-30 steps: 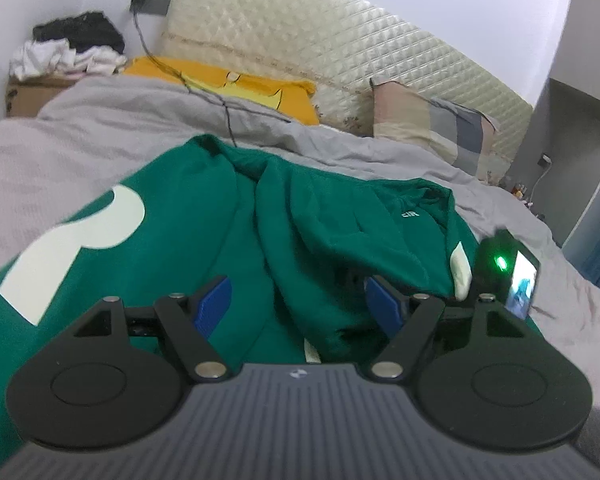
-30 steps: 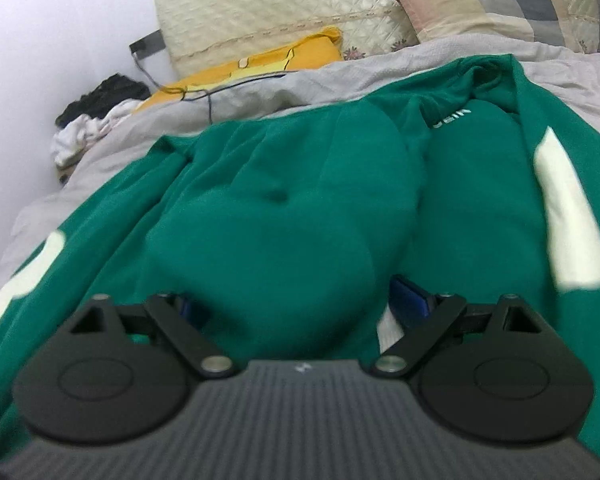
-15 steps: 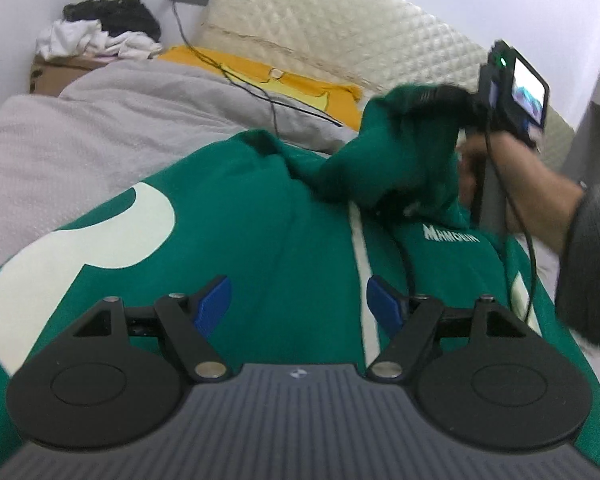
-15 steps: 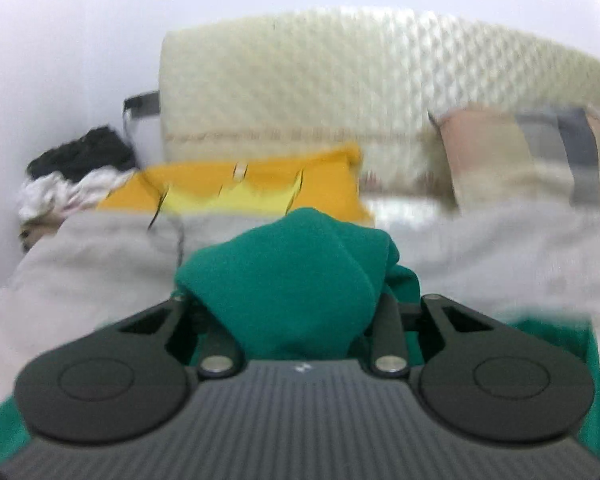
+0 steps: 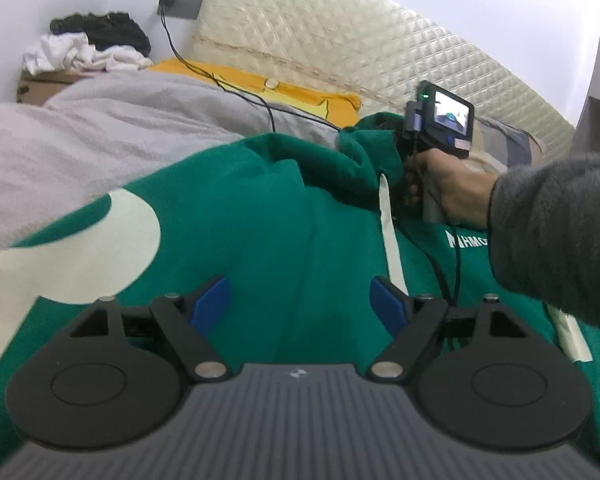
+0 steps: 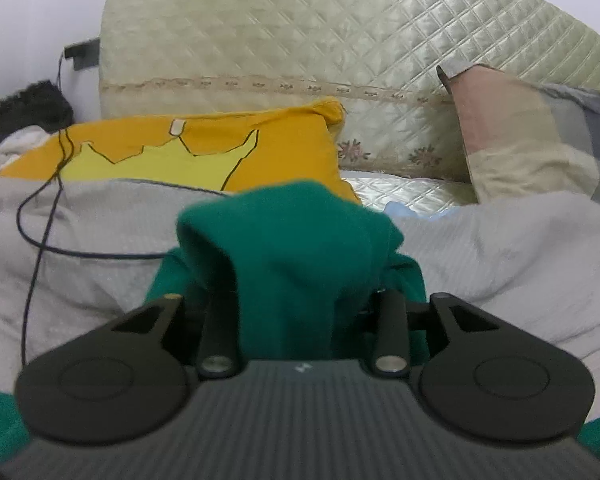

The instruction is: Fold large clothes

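A large green garment (image 5: 260,220) with a white patch (image 5: 132,232) and a white stripe (image 5: 390,240) lies spread on the grey bedcover (image 5: 80,140). My left gripper (image 5: 300,300) hovers low over its middle, its jaws wide and still opening, with nothing between the blue pads. A bunched fold of the green garment (image 6: 284,240) fills my right gripper (image 6: 304,312), whose jaws are easing open while the fingers still press the cloth. In the left wrist view, a hand (image 5: 440,184) in a grey sleeve holds that gripper up near the pillows.
A yellow pillow (image 6: 200,148) and a plaid pillow (image 6: 532,132) lean on the quilted headboard (image 6: 300,32). A black cable (image 6: 36,240) trails over the bedcover at left. A pile of clothes (image 5: 88,48) sits on a box by the wall.
My right gripper closed on a fold of the green garment, lifted it and carried it toward the headboard. My left gripper sank lower over the spread cloth.
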A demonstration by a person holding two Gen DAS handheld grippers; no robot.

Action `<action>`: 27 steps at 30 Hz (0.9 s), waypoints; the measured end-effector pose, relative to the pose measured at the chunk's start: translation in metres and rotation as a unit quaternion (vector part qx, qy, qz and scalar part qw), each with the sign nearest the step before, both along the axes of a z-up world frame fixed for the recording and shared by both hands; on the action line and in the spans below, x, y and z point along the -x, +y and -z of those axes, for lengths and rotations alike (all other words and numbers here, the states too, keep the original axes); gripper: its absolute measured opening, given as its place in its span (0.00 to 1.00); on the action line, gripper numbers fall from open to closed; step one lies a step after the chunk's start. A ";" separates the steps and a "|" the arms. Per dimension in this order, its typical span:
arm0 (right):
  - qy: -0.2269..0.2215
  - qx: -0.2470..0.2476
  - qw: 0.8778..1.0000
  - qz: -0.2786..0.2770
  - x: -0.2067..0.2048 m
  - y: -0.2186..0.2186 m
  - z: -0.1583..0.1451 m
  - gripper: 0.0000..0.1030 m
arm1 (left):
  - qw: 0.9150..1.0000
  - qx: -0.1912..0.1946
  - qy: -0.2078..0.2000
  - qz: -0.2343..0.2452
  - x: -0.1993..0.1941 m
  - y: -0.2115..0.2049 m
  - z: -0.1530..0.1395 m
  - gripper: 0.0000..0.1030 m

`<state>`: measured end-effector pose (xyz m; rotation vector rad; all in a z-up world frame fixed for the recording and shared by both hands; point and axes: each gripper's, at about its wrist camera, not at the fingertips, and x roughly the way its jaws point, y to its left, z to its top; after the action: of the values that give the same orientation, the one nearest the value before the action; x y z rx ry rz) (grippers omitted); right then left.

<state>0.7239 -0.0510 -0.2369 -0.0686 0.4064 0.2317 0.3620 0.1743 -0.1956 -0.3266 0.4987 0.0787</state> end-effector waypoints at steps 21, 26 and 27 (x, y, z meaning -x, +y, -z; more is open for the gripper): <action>0.026 -0.070 0.997 0.018 0.317 -0.178 -0.074 0.66 | 0.998 0.049 0.043 0.002 0.039 0.004 -0.024 0.80; 0.037 -0.081 0.995 0.043 0.409 -0.206 -0.073 0.66 | 0.998 0.022 0.056 -0.015 0.066 -0.002 -0.040 0.80; 0.042 -0.072 0.995 0.048 0.420 -0.207 -0.073 0.66 | 0.998 0.028 0.058 -0.017 0.073 0.000 -0.044 0.80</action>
<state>0.3038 -0.2577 -0.1635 0.1030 0.4743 0.1684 0.2891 0.1743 -0.1519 -0.3877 0.6104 0.1174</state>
